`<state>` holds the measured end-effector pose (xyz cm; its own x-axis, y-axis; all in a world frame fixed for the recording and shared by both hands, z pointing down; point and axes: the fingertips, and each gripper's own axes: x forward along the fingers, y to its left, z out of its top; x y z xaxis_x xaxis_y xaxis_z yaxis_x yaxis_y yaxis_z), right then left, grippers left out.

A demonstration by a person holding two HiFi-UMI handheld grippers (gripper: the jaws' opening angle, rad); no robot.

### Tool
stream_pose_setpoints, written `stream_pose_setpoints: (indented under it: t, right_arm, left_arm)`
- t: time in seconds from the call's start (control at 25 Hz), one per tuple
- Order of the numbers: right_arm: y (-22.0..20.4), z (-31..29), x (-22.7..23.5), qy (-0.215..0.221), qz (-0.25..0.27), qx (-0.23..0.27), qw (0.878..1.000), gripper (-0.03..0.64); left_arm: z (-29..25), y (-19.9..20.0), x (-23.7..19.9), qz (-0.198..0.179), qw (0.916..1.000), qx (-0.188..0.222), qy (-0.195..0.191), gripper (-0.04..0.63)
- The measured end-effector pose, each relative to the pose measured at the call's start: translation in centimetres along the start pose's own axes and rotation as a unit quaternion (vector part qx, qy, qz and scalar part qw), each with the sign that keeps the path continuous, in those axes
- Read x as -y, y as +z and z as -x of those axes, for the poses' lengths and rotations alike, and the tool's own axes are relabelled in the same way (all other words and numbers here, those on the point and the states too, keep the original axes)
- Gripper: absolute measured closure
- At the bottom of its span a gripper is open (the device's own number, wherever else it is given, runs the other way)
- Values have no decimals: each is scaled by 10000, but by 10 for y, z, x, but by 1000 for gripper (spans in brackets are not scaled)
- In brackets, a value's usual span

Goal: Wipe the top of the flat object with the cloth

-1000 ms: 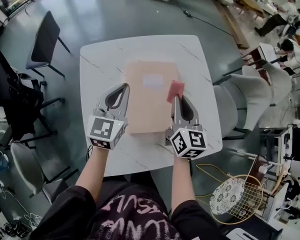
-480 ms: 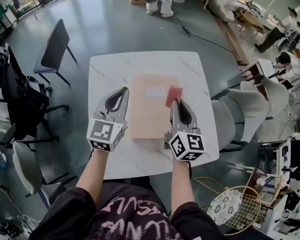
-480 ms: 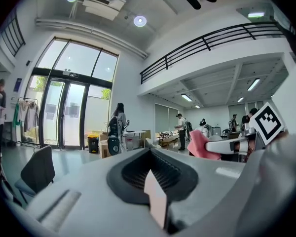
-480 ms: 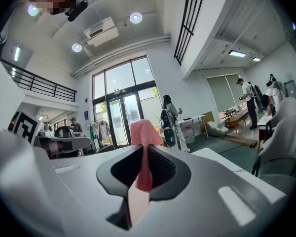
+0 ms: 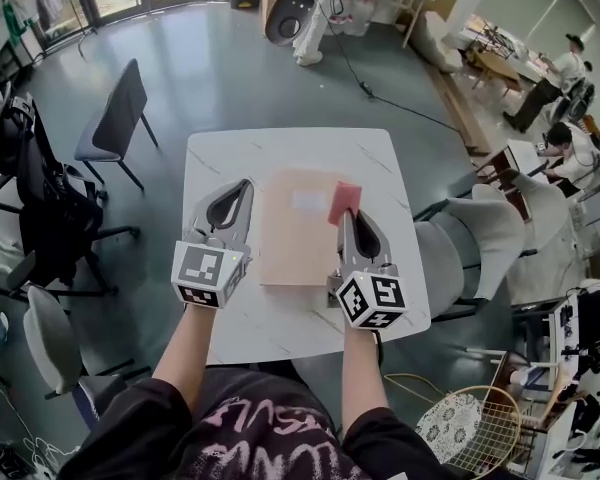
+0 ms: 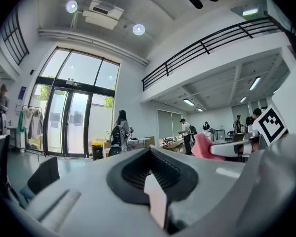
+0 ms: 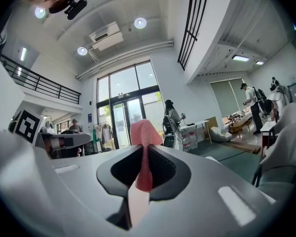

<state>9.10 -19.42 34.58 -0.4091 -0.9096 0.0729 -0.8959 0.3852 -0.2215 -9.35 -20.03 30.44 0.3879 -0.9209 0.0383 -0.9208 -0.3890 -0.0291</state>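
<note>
A flat tan board (image 5: 298,236) with a white label lies on the white marble table (image 5: 225,163), in the middle. My right gripper (image 5: 346,214) hangs over the board's right edge, shut on a pink cloth (image 5: 344,201). In the right gripper view the cloth (image 7: 144,132) stands up between the closed jaws of the right gripper (image 7: 144,149). My left gripper (image 5: 247,184) is held over the table just left of the board, shut with nothing in it. Both gripper views look level across the room, and the left gripper view also shows the cloth (image 6: 203,147).
A dark chair (image 5: 120,108) stands at the table's far left. A black office chair (image 5: 35,203) is to the left and a grey chair (image 5: 485,233) close on the right. People stand and sit at the far right.
The head view has tilted up and the table looks smaller and farther away. Both grippers keep their places beside the board, and the cloth stays gripped.
</note>
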Motion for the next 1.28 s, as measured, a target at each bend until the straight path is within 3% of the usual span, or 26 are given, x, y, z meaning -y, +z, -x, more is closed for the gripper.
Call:
stream_pose_setpoints:
  t: [0.64,1.28]
  right_arm:
    - [31,16,-33,318,142,312,9989,565]
    - [35,17,-43,425,287,316,9982,566]
  left_arm:
    - [39,37,-6,-168,9987,348,334,595]
    - [47,40,-2,-117,9986,384,348,595]
